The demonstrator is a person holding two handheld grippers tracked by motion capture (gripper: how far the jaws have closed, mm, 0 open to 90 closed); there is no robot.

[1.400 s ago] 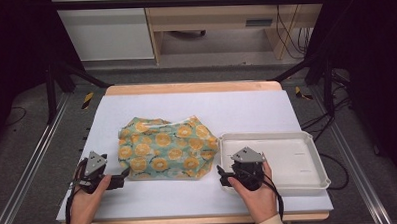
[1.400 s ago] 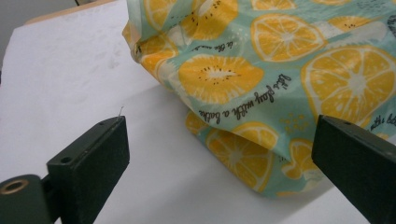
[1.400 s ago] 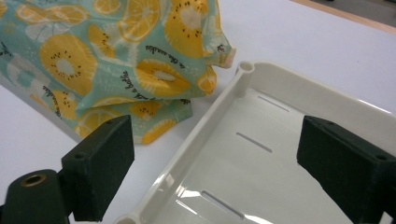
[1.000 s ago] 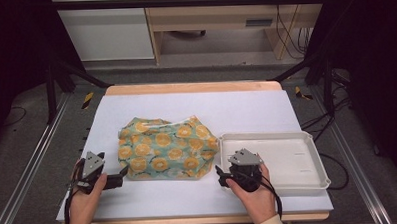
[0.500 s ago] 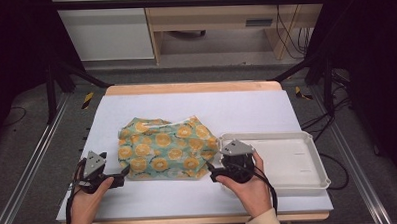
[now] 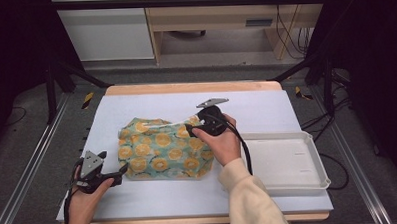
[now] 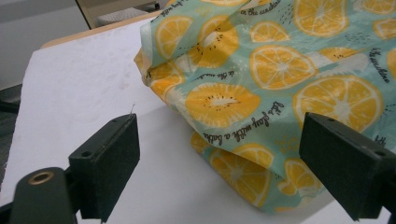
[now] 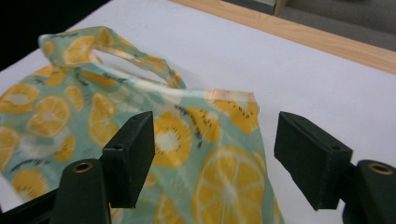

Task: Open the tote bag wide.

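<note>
A teal cloth bag printed with orange slices (image 6: 163, 149) lies crumpled in the middle of the white table. My right gripper (image 6: 192, 126) hovers over the bag's far right corner, open, its jaws standing wide over the cloth (image 8: 219, 154) and near a handle loop (image 8: 116, 56). My left gripper (image 6: 122, 169) rests low at the bag's near left corner, open, with the bag's edge (image 7: 261, 121) lying between and beyond its jaws. Neither holds anything.
A white plastic tray (image 6: 288, 164) sits at the table's right side, with nothing in it. The table's wooden far edge (image 6: 190, 87) and metal frame rails (image 6: 33, 158) border the work area. Cables trail on the floor at the right.
My right gripper has left the tray's near left corner and moved left and away, up over the bag's far right corner. The left gripper has stayed in place.
</note>
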